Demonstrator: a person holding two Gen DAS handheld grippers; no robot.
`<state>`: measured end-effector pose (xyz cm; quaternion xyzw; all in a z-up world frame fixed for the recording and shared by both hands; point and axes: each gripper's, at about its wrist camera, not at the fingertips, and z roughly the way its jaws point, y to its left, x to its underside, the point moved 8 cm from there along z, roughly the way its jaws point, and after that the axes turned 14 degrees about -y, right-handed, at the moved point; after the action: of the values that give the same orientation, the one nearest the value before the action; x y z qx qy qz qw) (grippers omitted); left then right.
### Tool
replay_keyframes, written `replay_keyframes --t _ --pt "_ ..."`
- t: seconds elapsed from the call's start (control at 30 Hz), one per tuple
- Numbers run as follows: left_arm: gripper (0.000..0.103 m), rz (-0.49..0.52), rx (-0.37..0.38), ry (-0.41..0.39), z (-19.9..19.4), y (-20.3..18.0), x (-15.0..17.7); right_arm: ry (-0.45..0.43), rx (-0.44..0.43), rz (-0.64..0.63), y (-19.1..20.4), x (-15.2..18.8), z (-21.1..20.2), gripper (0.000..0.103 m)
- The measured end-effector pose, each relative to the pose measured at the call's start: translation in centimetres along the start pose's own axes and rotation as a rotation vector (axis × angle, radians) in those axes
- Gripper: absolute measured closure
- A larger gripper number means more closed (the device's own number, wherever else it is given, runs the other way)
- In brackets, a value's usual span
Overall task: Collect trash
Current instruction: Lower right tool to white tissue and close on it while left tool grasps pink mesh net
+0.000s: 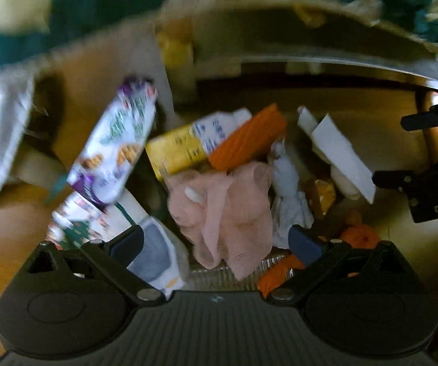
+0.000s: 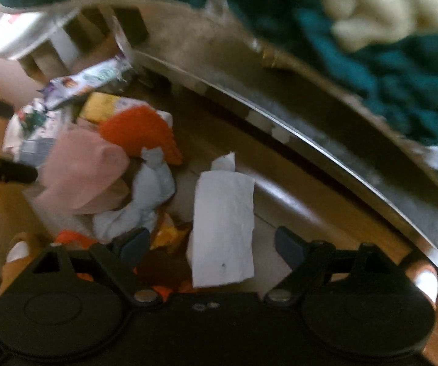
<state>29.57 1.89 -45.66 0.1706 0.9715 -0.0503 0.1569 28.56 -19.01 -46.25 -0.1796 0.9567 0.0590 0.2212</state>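
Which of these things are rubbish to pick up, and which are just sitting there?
Rubbish for the job:
- white paper sheet
- pink tissue
- purple snack wrapper
- yellow packet
- orange ridged piece
- crumpled white tissue

Just sitting there:
- teal and cream blanket
- wooden floor
- metal edge strip
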Motion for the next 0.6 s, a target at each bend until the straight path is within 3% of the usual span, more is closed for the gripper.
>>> replay_keyframes --t 0.2,0.3,0.5,0.6 --pt "0.002 -0.133 -0.024 0.029 4.8 1.3 0.6 0.019 0.028 0.042 -0.7 -0.1 3.8 0.016" --pt "0.003 -0.144 -0.028 0.030 5.8 1.4 0.8 0.028 0.039 0.061 -1.2 0.1 5.4 0.016" --pt "0.022 -0.148 -0.019 0.050 7.2 0.9 1.1 0.049 0.035 0.085 -1.7 0.6 7.1 0.017" --pt "0.037 -0.153 -0.011 0.052 7.3 0.8 1.2 0.038 0.035 0.085 -1.7 0.4 7.3 0.017"
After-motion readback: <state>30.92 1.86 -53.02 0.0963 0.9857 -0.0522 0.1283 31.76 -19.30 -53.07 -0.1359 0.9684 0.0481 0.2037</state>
